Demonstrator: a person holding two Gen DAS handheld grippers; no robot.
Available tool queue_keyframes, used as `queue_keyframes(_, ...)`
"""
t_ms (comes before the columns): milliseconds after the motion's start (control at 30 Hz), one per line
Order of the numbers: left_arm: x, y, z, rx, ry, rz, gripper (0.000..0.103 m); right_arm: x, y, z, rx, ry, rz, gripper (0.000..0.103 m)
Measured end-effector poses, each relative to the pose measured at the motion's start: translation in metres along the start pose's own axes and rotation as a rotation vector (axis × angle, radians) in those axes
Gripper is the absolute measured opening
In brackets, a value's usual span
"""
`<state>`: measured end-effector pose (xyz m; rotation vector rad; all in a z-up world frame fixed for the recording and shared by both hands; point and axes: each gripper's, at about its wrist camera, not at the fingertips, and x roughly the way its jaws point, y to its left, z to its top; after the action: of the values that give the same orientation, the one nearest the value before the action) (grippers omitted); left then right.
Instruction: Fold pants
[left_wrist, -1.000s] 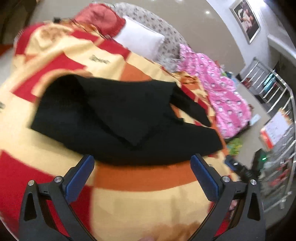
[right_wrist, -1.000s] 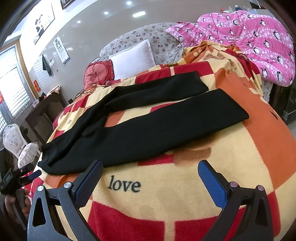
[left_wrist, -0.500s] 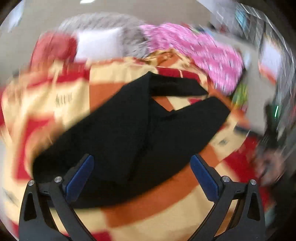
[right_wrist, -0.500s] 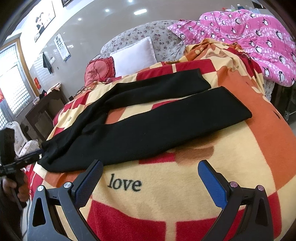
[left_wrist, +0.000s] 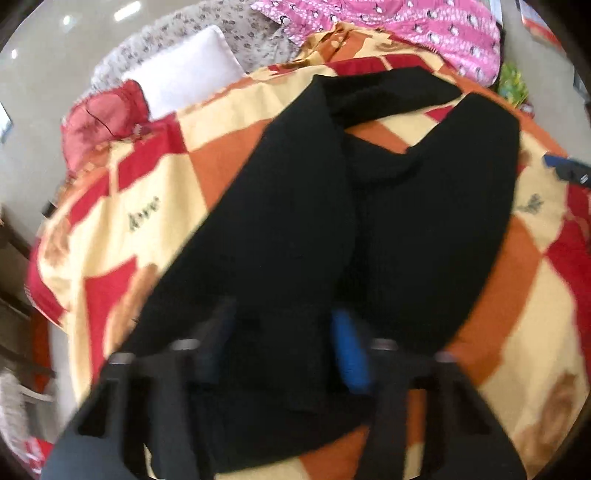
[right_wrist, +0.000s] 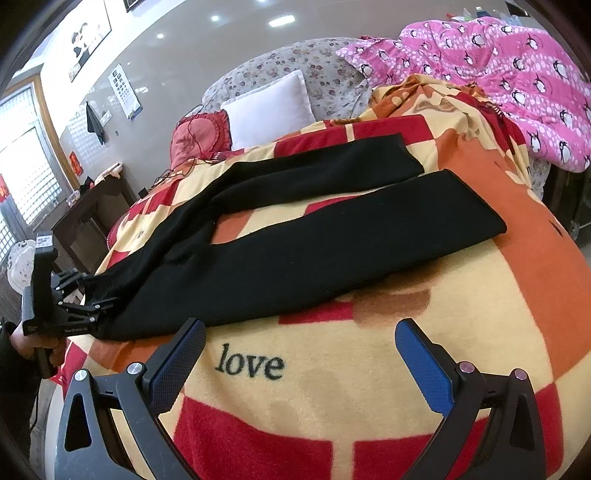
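Item: black pants (right_wrist: 295, 243), laid flat on the red, orange and cream blanket (right_wrist: 369, 369), both legs spread apart in a V, hems toward the pink quilt (right_wrist: 517, 81), waist at the opposite blanket edge.

Left gripper (left_wrist: 284, 343) — at the waistband; its fingers have narrowed with black cloth between them. The frame is blurred, so whether they grip the fabric cannot be told.

Right gripper (right_wrist: 299, 350) — jaws wide, holding nothing, hovering over the blanket's printed word "love" (right_wrist: 249, 363), just short of the near leg.

Step in hand, judged: securing the waist to fold one leg onto the other. Done well, take both fabric layers at the waistband, pinch the near hem as well, lift low and keep the cloth taut so the legs align edge to edge.
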<state>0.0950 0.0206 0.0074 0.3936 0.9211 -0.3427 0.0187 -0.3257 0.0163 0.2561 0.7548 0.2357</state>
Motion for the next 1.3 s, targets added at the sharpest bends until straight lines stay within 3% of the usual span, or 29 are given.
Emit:
queue_keyframes(100,-0.009,-0.002,0.001,-0.018,-0.008,-0.033,0.013,0.0,0.001,-0.001,-0.003,-0.001,0.0,0.102)
queue_keyframes(233,-0.03,0.008,0.009,-0.07,-0.041,-0.089,0.01,0.0,0.001,-0.001,-0.005,0.0,-0.002,0.102)
queue_keyframes(333,-0.045,0.029,0.023,-0.099,-0.091,-0.034,0.009,0.002,0.0,0.0,-0.001,0.003,-0.003,0.102)
queue_keyframes(367,-0.049,0.048,0.031,-0.132,-0.116,0.045,0.01,0.002,0.0,0.0,0.0,0.005,-0.003,0.102)
queue_keyframes(433,-0.051,0.097,0.041,-0.291,-0.154,0.235,0.028,0.004,0.002,0.0,-0.006,0.011,-0.007,0.102)
queue_keyframes(467,-0.05,0.12,0.041,-0.384,-0.141,0.348,0.054,0.005,0.002,0.0,-0.009,0.012,-0.008,0.102)
queue_keyframes(500,-0.048,0.137,0.037,-0.458,-0.108,0.456,0.068,0.005,0.003,0.001,-0.011,0.013,-0.009,0.102)
queue_keyframes(533,-0.048,0.146,0.033,-0.501,-0.089,0.493,0.067,0.005,0.003,0.0,-0.011,0.013,-0.01,0.102)
queue_keyframes(633,-0.059,0.155,0.009,-0.558,-0.129,0.359,0.069,0.004,0.002,0.0,-0.007,0.009,-0.009,0.102)
queue_keyframes(733,-0.072,0.142,-0.012,-0.547,-0.142,0.285,0.069,0.004,-0.001,0.001,0.003,0.008,-0.003,0.102)
queue_keyframes(833,-0.087,0.13,-0.035,-0.584,-0.182,0.174,0.084,0.004,0.0,0.001,0.0,0.005,-0.002,0.102)
queue_keyframes(967,-0.1,0.118,-0.076,-0.706,-0.206,0.078,0.086,0.002,0.001,0.0,-0.007,0.0,-0.007,0.102)
queue_keyframes(1067,-0.094,0.115,-0.104,-0.849,-0.169,-0.018,0.087,0.001,0.0,0.0,0.0,-0.001,-0.007,0.102)
queue_keyframes(1200,-0.07,0.107,-0.121,-1.016,-0.107,-0.152,0.087,0.001,0.001,0.0,-0.008,0.005,-0.011,0.102)
queue_keyframes(1300,-0.055,0.1,-0.12,-1.083,-0.108,-0.237,0.087,0.001,0.001,-0.001,-0.01,0.003,-0.015,0.102)
